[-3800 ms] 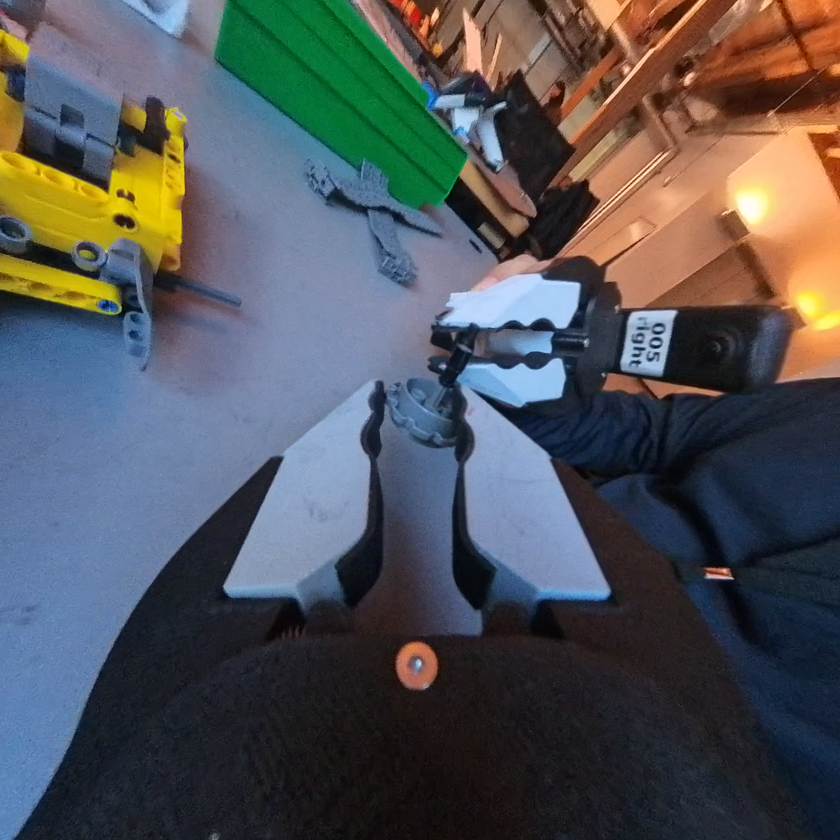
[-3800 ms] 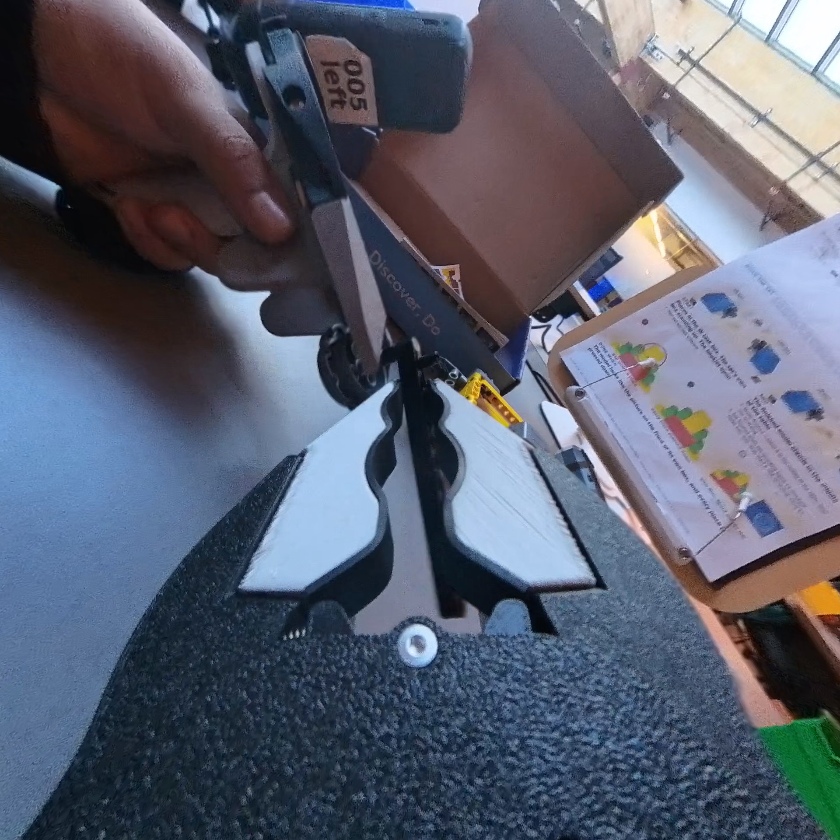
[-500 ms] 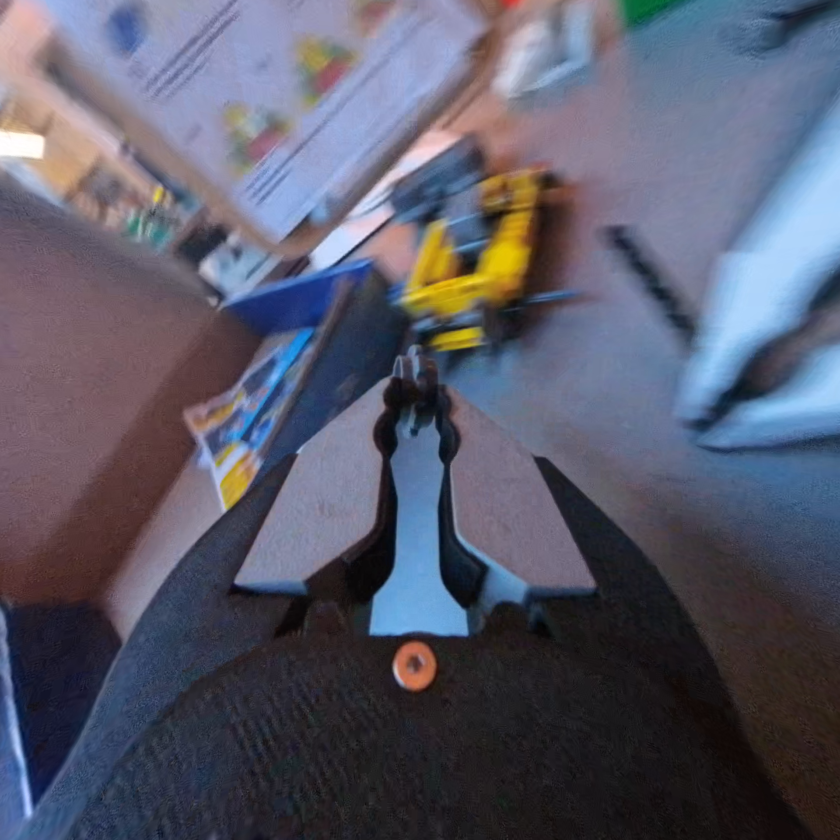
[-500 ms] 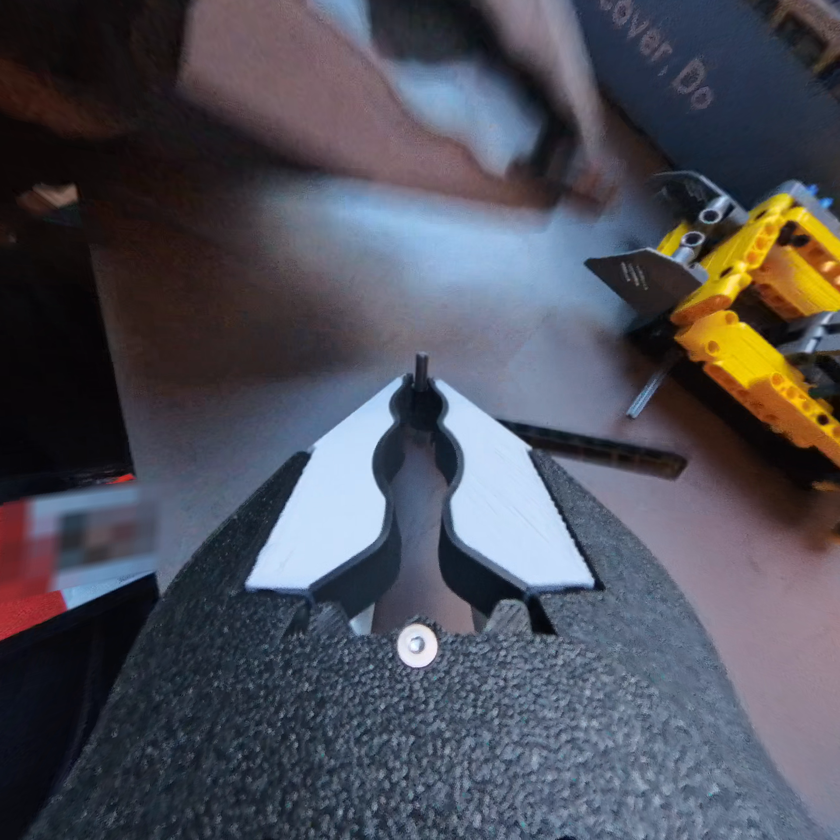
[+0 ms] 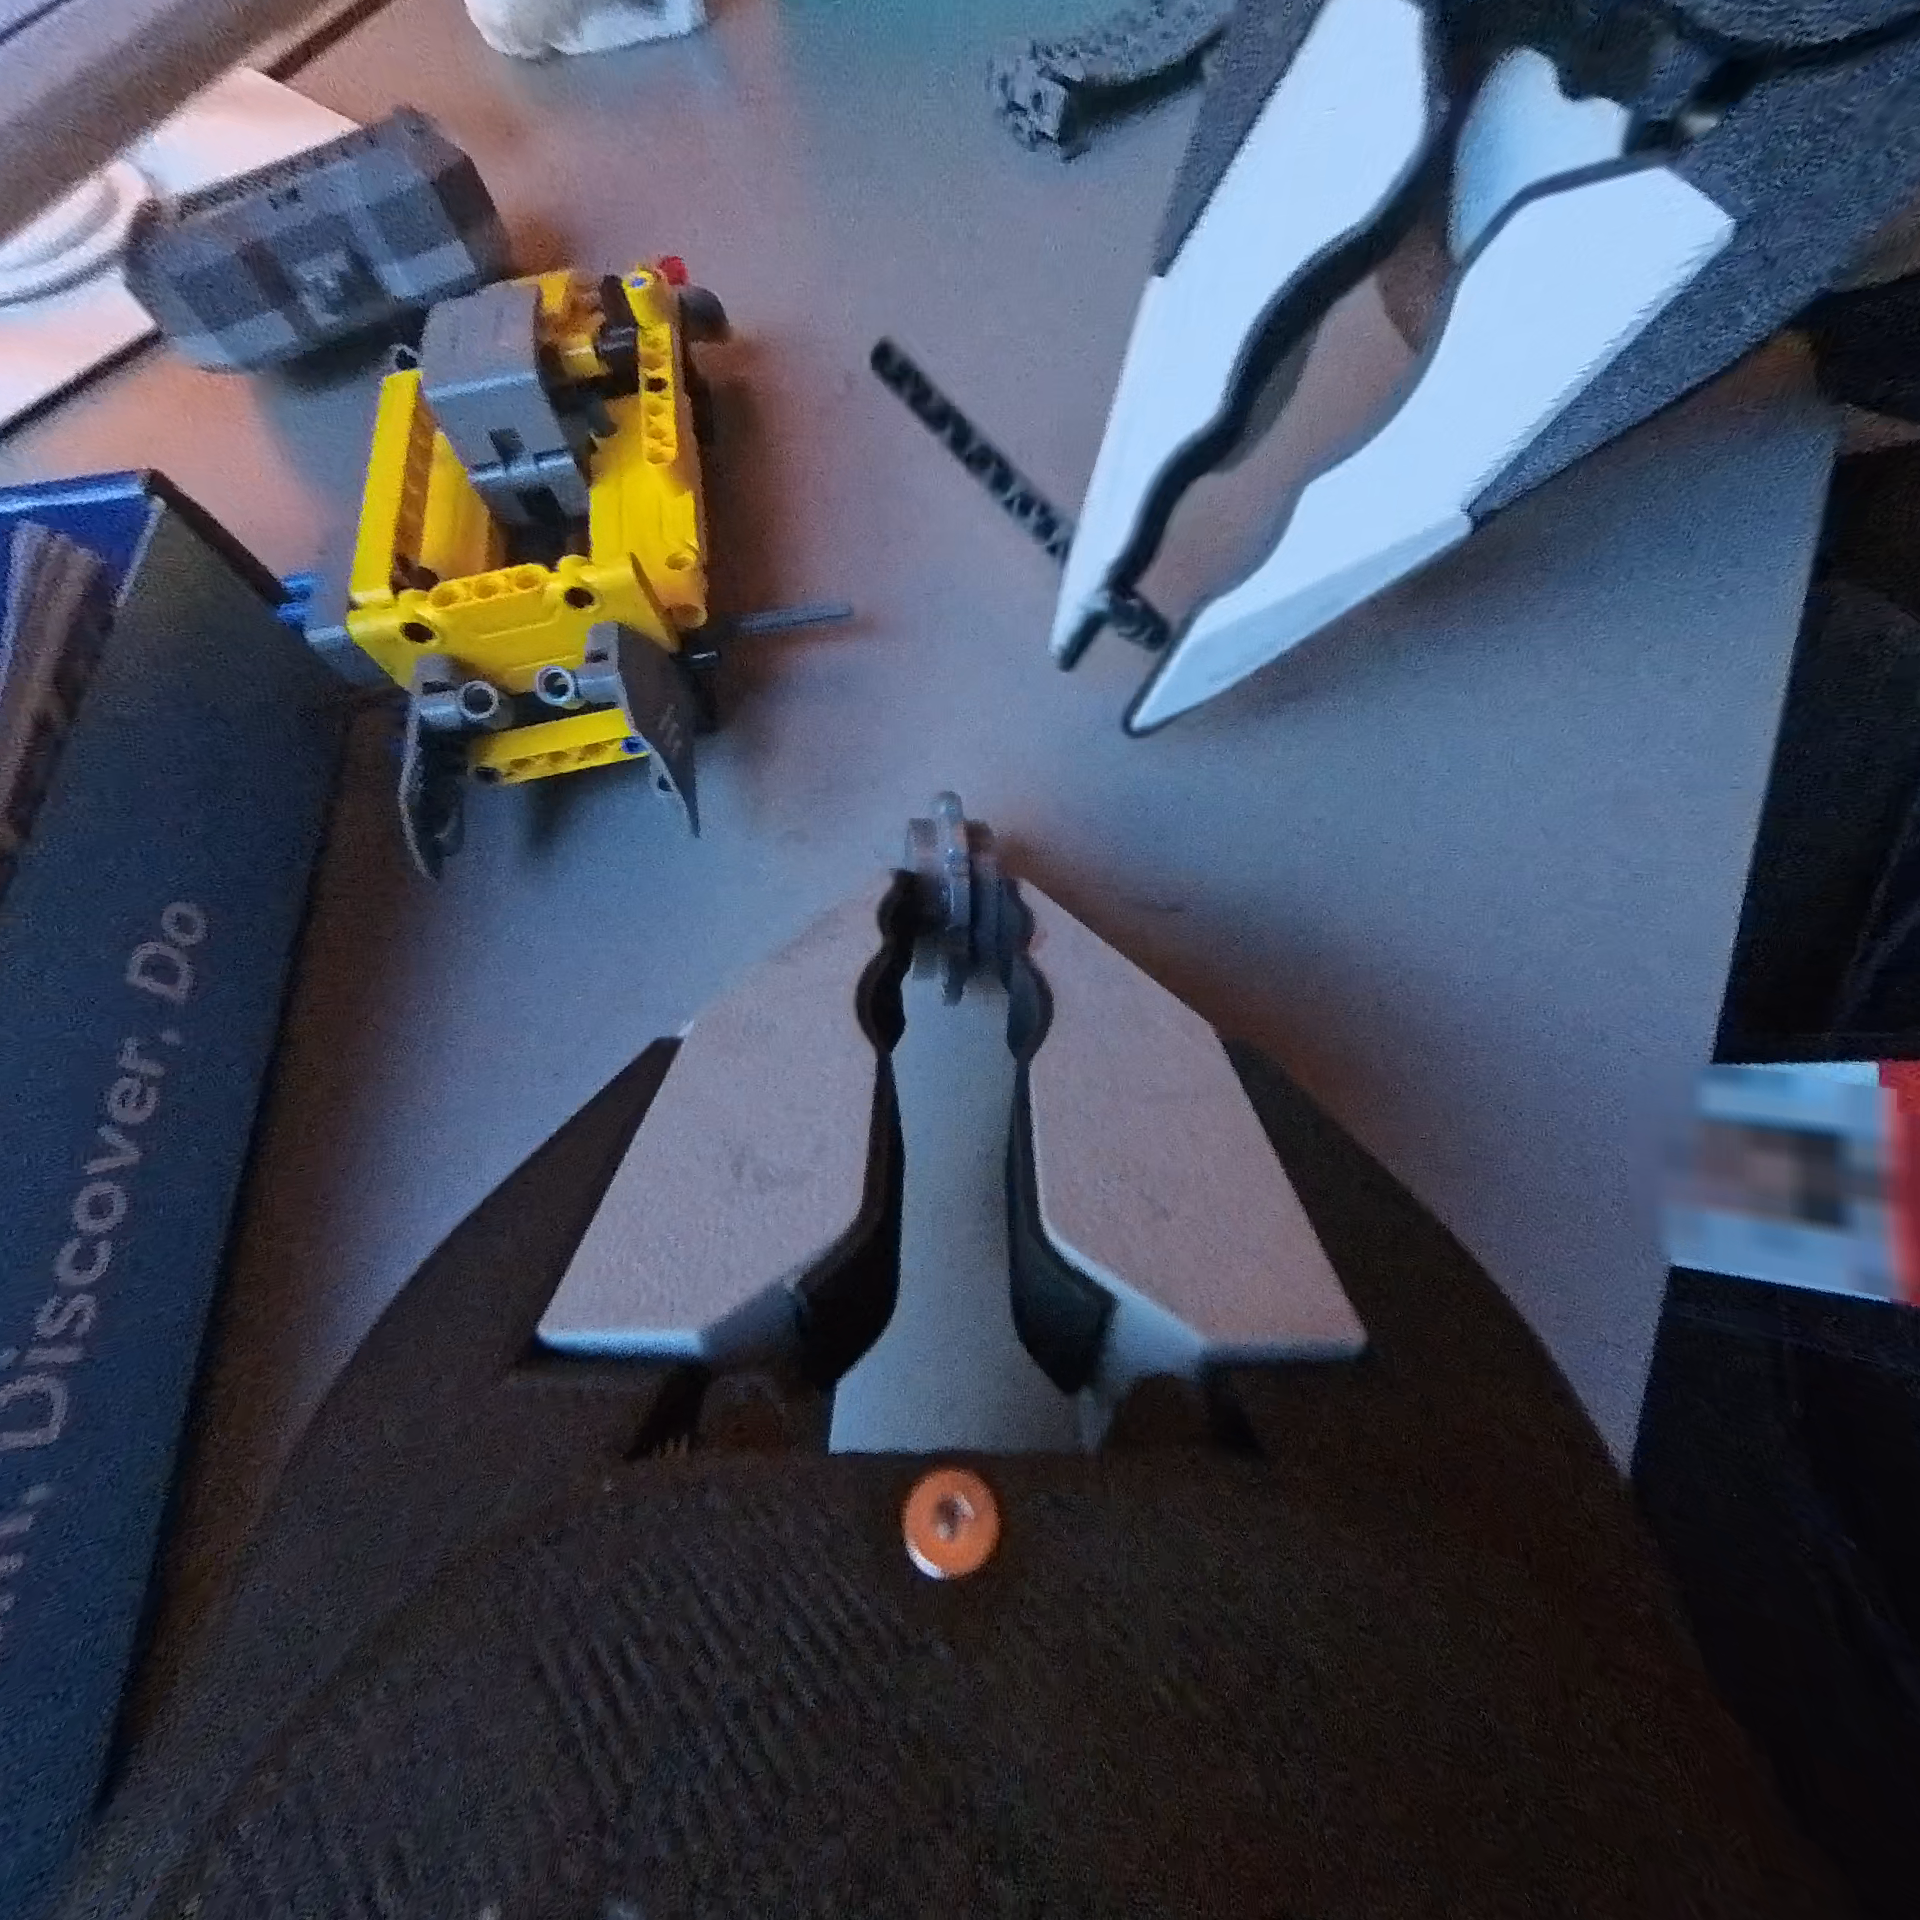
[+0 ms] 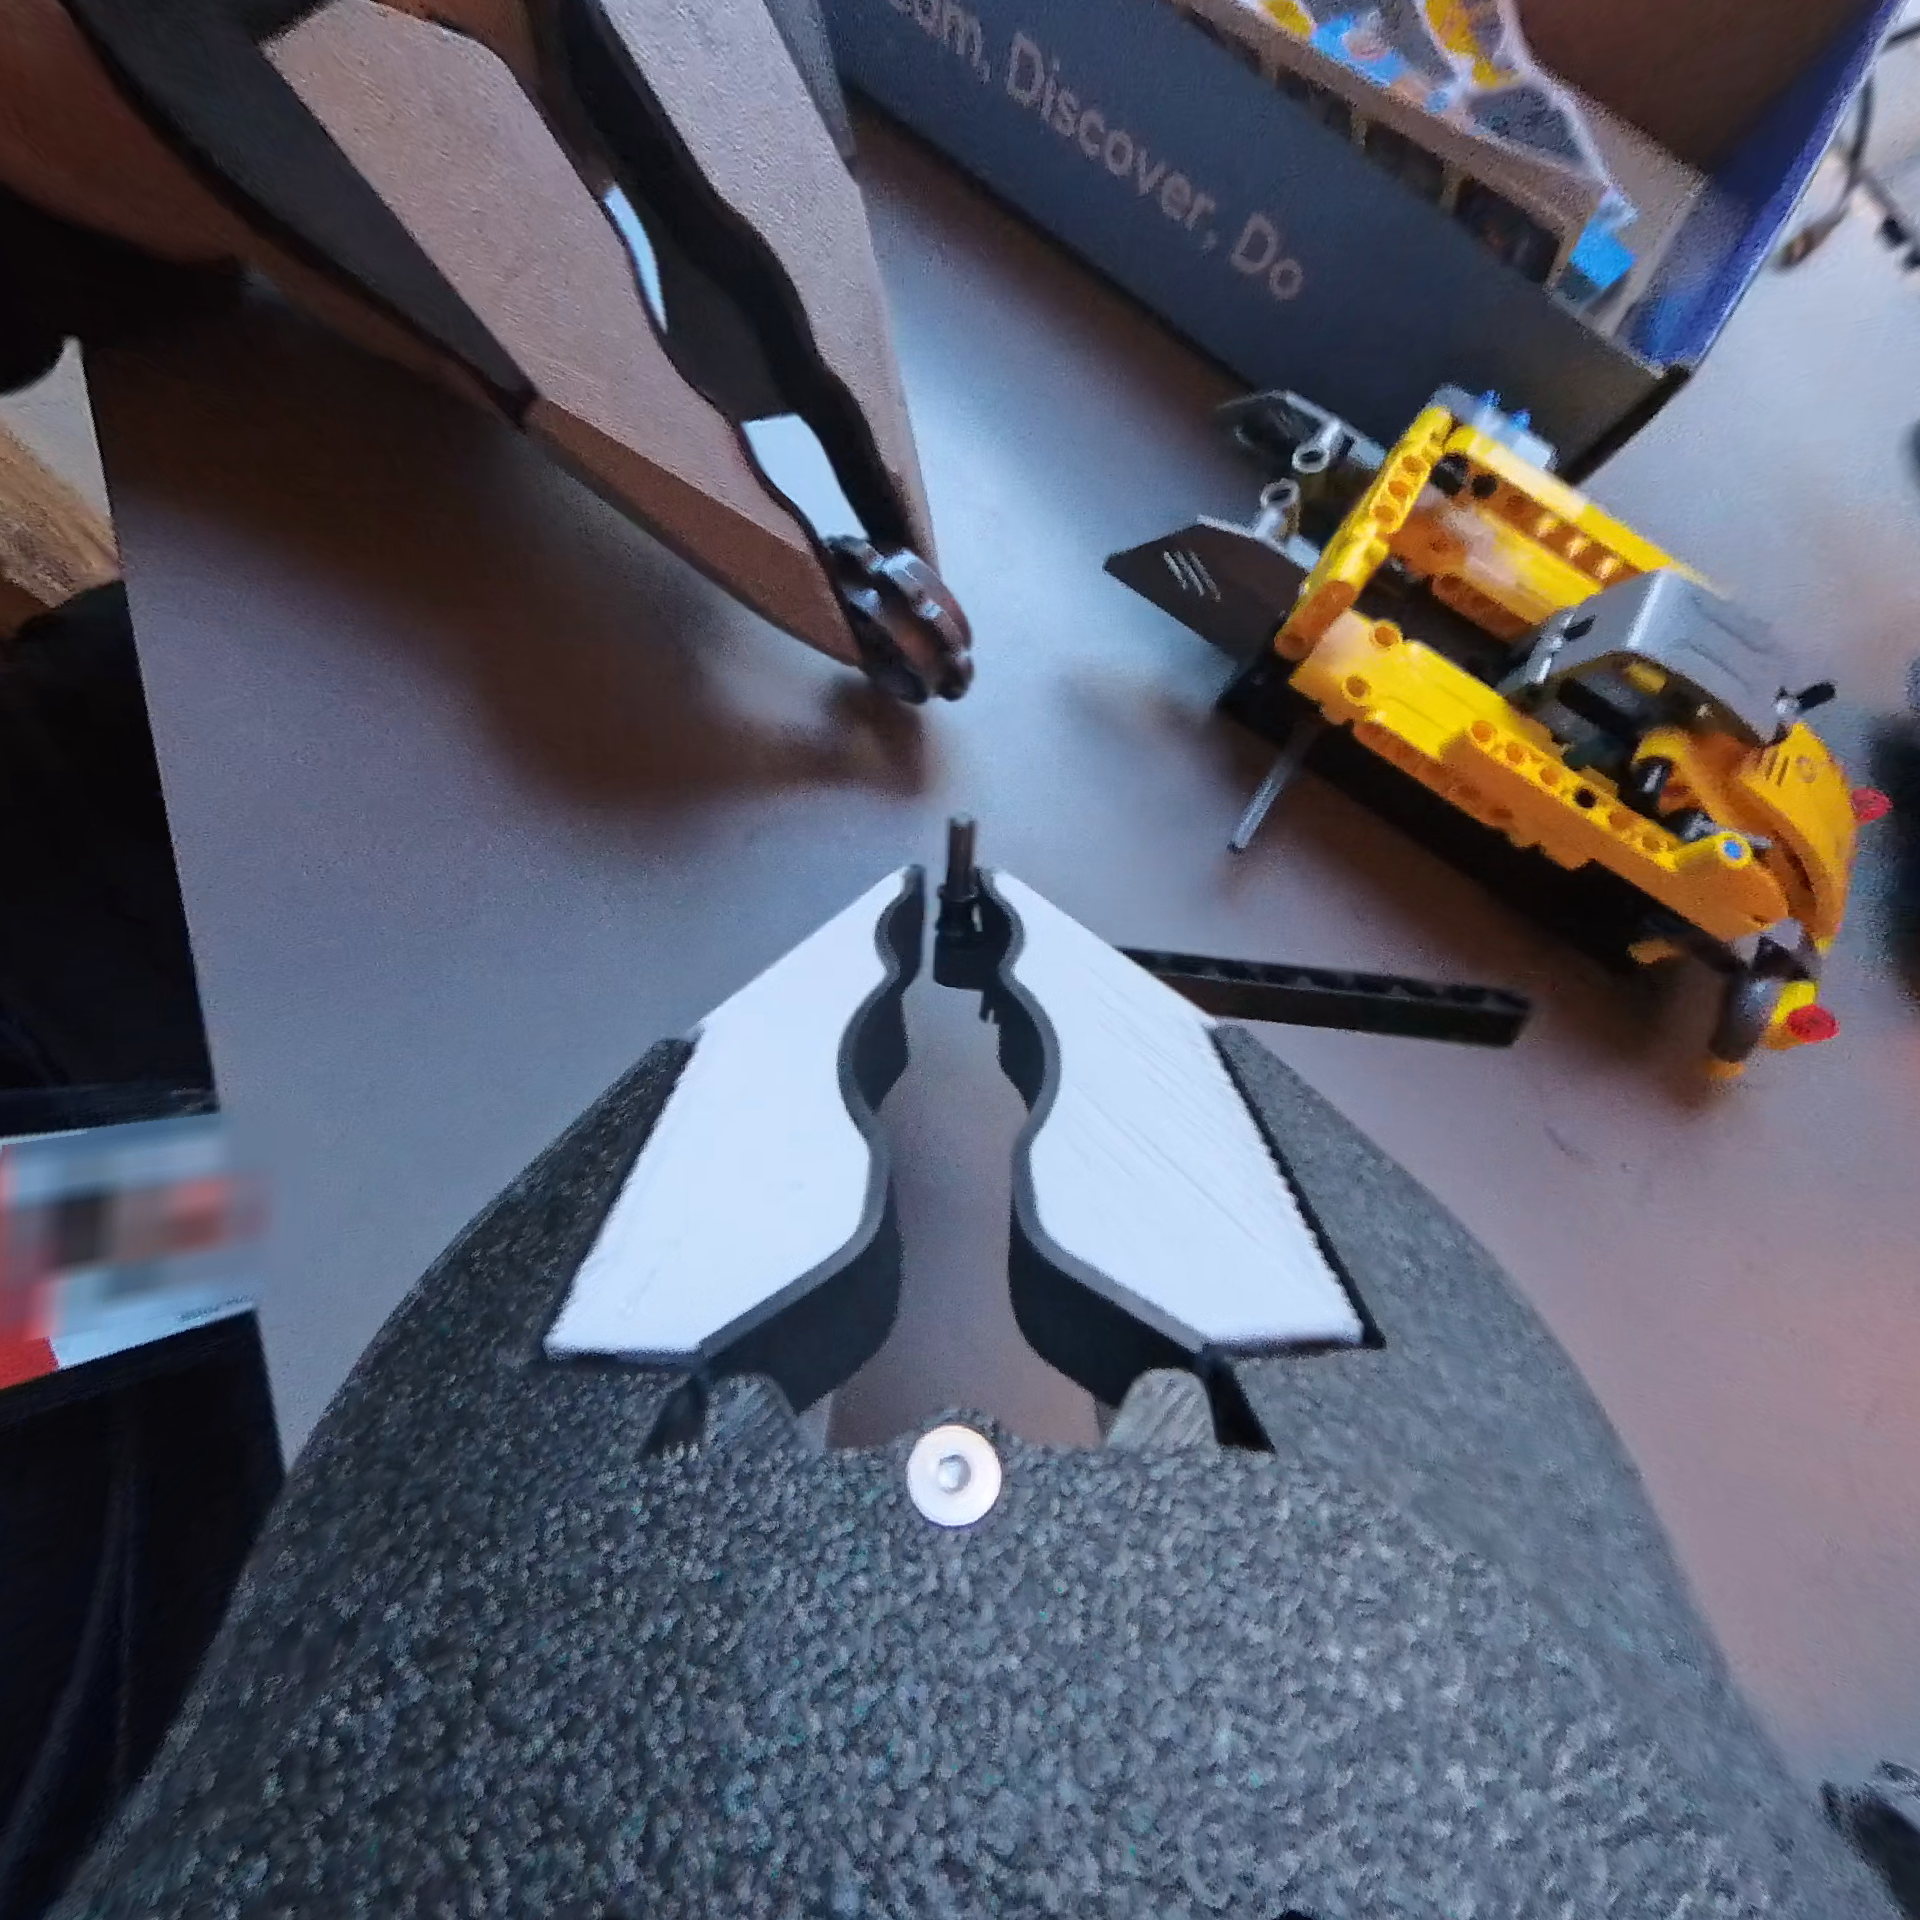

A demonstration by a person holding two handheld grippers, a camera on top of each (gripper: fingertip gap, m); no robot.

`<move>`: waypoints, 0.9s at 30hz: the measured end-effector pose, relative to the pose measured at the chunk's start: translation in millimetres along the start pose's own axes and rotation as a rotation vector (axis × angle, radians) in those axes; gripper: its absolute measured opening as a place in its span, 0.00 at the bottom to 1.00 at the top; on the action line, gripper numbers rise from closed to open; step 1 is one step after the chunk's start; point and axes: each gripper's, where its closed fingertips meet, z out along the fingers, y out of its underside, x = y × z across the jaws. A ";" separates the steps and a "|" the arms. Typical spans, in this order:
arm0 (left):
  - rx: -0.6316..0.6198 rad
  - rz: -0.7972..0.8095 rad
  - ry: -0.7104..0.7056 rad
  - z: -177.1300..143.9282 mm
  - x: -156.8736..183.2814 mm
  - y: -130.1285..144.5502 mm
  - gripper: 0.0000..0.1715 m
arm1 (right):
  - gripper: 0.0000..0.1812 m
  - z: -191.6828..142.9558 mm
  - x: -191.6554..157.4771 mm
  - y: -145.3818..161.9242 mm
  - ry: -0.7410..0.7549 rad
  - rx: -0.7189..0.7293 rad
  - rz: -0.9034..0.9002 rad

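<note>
My left gripper [image 5: 956, 894] is shut on a small grey gear wheel [image 5: 945, 842], held edge-on just above the grey table [image 5: 1351, 883]. My right gripper [image 6: 954, 883] is shut on a short black pin [image 6: 961, 847] that sticks out past its tips. In the left wrist view the right gripper [image 5: 1117, 665] hangs at the upper right with the pin between its tips. In the right wrist view the left gripper [image 6: 894, 613] comes in from the upper left with the gear wheel [image 6: 909, 623]. The two pieces are apart.
A yellow brick-built vehicle [image 5: 540, 540] [image 6: 1538, 707] stands on the table with a thin axle sticking out. A long black beam [image 5: 966, 447] [image 6: 1330, 997] lies beside it. A dark blue box [image 5: 135, 935] [image 6: 1247, 208] stands behind, with a grey block [image 5: 312, 249] and grey track links [image 5: 1081, 73] farther off.
At 3.8 s ago the pin met the gear wheel in the air. Both grippers have since swung down to face the table and now hold their pieces apart.
</note>
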 end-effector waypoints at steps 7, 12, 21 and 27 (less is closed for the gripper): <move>0.077 0.099 0.035 -5.8 13.9 -9.8 0.08 | 0.19 -0.8 -1.5 -6.6 -0.055 0.046 0.005; 0.214 0.207 0.128 -13.5 40.2 -26.7 0.08 | 0.23 -16.3 -23.7 -31.5 -0.098 0.155 -0.221; 0.338 0.243 0.168 -16.3 58.9 -44.0 0.11 | 0.08 -25.7 -39.9 -31.5 -0.082 0.114 -0.350; 0.311 0.205 0.124 -13.2 52.5 -41.1 0.12 | 0.07 -80.3 16.7 -19.5 0.088 0.157 -0.173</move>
